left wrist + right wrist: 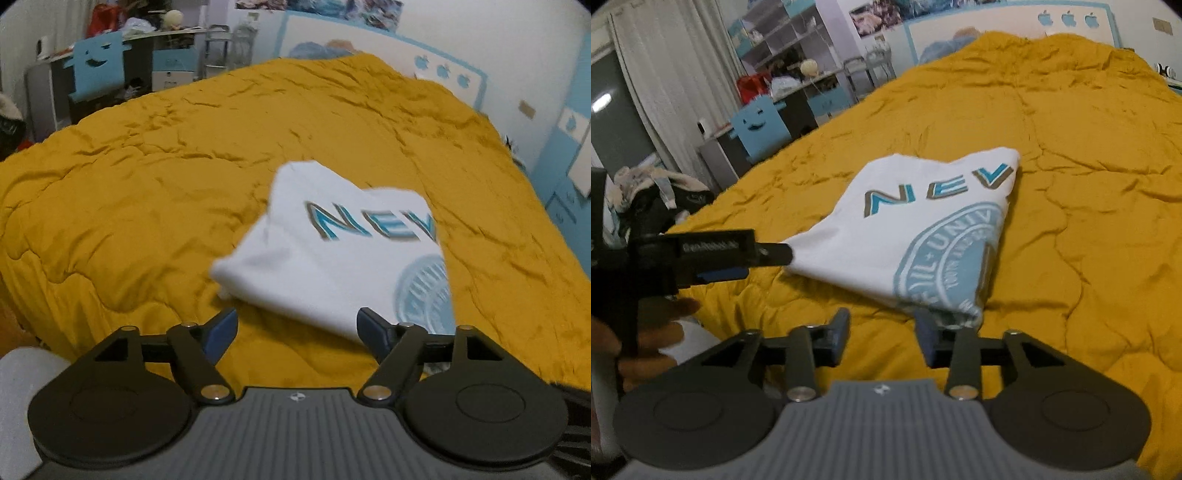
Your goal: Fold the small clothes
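Note:
A folded white T-shirt with blue "NEV" lettering and a round blue seal lies on the mustard quilt; it also shows in the right wrist view. My left gripper is open and empty, just short of the shirt's near edge. Seen from the right wrist view, the left gripper sits at the shirt's left corner. My right gripper is open and empty, its right finger beside the shirt's near corner.
The quilt covers the whole bed. A desk with a blue smiley chair and shelves stands beyond the bed's far left side. A pile of clothes lies at left. Blue cabinets stand at right.

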`<state>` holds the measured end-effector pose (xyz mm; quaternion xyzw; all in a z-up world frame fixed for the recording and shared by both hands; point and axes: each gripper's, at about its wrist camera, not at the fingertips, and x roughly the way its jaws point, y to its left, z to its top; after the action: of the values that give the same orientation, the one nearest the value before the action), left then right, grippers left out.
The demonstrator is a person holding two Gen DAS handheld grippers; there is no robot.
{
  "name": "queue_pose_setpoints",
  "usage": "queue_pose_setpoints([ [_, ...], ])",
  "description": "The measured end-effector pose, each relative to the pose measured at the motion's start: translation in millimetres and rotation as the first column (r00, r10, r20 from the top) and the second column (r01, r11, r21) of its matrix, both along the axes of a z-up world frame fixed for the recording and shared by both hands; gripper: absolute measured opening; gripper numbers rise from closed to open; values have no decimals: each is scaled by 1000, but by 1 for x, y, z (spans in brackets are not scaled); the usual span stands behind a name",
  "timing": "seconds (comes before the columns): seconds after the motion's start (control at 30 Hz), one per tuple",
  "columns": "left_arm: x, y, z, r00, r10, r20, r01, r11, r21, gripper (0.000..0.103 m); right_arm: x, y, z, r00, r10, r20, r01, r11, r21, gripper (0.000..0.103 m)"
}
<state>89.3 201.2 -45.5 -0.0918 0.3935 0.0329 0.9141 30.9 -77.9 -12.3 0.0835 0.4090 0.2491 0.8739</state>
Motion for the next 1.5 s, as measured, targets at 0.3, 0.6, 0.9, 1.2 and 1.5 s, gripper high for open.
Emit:
queue_pose_setpoints([
  [0.3, -23, -42, 1, 999, -46, -13, 47, 998, 37, 85, -21, -3, 14, 997, -51, -50, 49, 998, -42, 48],
  [0.6, -33, -55, -3, 999, -45, -26, 47, 996, 71, 84, -32, -12, 12, 995, -70, -65, 66, 995, -72, 49],
  [0.9, -36, -56, -6, 999, -28, -41, 31, 997, 76, 84, -35, -8, 8, 995, -72, -69, 65, 993, -94, 49],
  [1.2, -37, -59, -6, 998, -38, -40, 41, 996, 80, 84, -36, -4, 7, 996, -59, -70, 52, 994, -95, 49],
  [1.5, -36, -60, -9, 998, -45, -42, 49, 995, 89, 84, -37, -3, 5, 995, -62, -79, 54, 994, -94, 49],
])
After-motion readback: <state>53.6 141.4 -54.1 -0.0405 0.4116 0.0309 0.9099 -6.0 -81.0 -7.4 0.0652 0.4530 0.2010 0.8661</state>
